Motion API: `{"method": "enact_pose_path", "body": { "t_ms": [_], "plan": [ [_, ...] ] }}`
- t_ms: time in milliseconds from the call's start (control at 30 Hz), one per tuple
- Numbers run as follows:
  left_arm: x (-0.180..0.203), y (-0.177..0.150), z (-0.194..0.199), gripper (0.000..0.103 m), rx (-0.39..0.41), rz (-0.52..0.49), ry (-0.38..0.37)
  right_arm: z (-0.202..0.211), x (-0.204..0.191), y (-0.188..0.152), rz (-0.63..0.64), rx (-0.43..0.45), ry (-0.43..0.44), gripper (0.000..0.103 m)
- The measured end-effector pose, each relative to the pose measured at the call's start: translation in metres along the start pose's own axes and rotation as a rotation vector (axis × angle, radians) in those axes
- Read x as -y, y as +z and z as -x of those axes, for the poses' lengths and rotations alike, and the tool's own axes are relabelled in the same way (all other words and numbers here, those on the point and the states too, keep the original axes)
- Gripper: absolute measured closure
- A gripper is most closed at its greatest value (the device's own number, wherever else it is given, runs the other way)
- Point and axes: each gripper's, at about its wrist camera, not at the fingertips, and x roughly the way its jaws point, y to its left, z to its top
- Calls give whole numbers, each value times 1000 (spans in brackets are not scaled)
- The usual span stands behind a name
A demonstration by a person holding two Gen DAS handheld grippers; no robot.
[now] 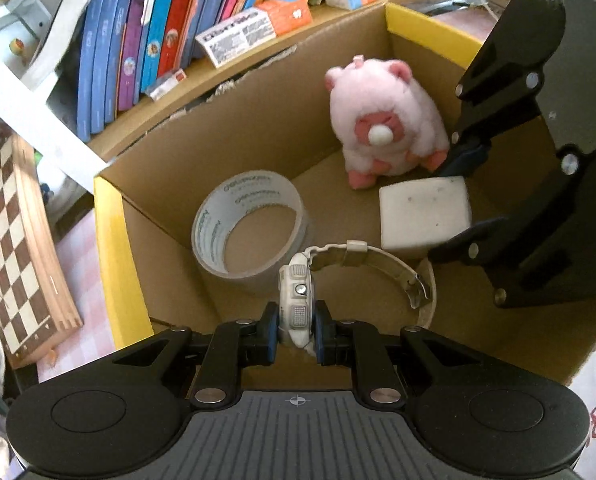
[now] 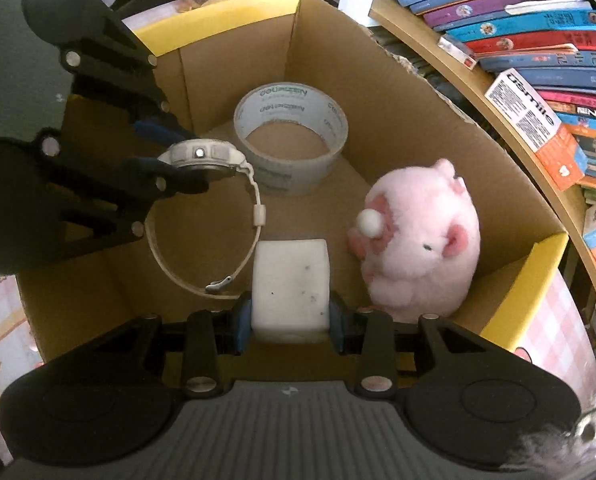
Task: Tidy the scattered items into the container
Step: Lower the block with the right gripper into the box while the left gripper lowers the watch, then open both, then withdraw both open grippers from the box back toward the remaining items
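Left gripper (image 1: 296,334) clamps white watch (image 1: 296,296); right gripper (image 2: 290,320) clamps white foam block (image 2: 290,280). Both over cardboard box (image 1: 258,120) holding tape roll (image 1: 250,224) and pink plush pig (image 1: 386,120).

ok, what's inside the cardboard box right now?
Lying in the cardboard box: tape roll and pink plush pig. Hanging above its floor: watch in left hand-held gripper, white block in right hand-held gripper. Floor beneath them is hidden.

The tape roll (image 2: 291,136) is showing repeated grey brand lettering on its inner wall, too small and mirrored to spell out. Right of it, a white-and-orange box (image 2: 534,130) is showing bold black lettering, likewise not legible; book spines (image 2: 538,36) are blurring.
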Motion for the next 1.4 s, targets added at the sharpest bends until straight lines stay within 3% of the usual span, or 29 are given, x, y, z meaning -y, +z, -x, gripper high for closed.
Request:
{"method": "enact_pose_path", "body": {
  "t_ms": [400,500,600,833,967,1400],
  "plan": [
    [4,5,0,81,-1,-16,15,-3,2,4,3,4,17,66],
    [5,5,2,71,5,-18,25,-1,3,3,-6,18,17,59],
    [6,5,8,52,24,-17,40,4,3,3,-15,40,20,51],
    [4,1,39,34,111,-12,84,33,5,1,-41,111,38,50],
    [-3,-3,57,32,151,22,106,52,6,-1,-65,164,39,47],
    [-9,-42,157,23,412,165,152,139,-13,-28,-112,382,18,44]
  ]
}}
